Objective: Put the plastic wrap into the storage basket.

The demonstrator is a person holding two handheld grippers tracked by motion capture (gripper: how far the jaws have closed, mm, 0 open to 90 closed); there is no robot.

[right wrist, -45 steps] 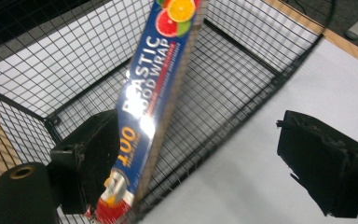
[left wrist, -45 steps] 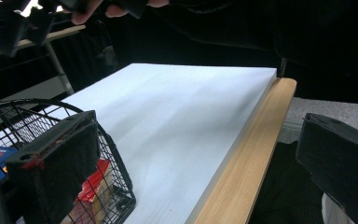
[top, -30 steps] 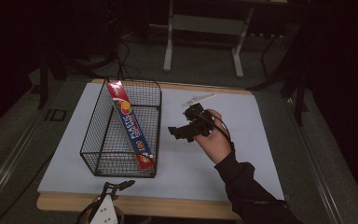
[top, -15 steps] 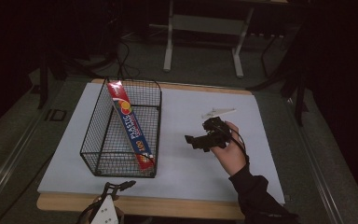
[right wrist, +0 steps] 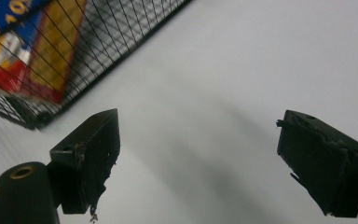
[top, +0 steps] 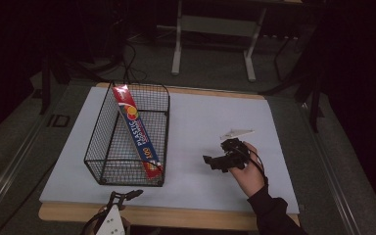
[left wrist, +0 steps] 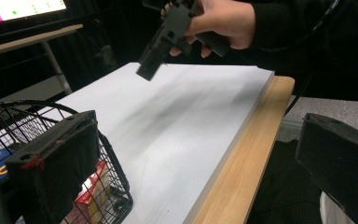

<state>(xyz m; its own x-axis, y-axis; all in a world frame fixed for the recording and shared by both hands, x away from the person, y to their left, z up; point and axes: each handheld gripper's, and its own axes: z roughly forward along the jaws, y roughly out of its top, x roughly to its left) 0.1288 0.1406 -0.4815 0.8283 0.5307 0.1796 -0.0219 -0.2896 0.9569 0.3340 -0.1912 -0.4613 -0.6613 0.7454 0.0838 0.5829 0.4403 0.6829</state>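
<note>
Dim lab or studio: white-topped table (top: 200, 117), metal stand legs (top: 213, 44), floor cables (top: 127, 63), lit monitor (left wrist: 23, 9)

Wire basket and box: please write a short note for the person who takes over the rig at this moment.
Right hand-held gripper: open, empty, over the white board, right of the wire basket.
Left hand-held gripper: open, empty, at the near table edge.
Plastic wrap box: leaning inside the basket.
Done: box is in the basket.
Left: I cannot tell; nothing else lies near the grippers.
</note>
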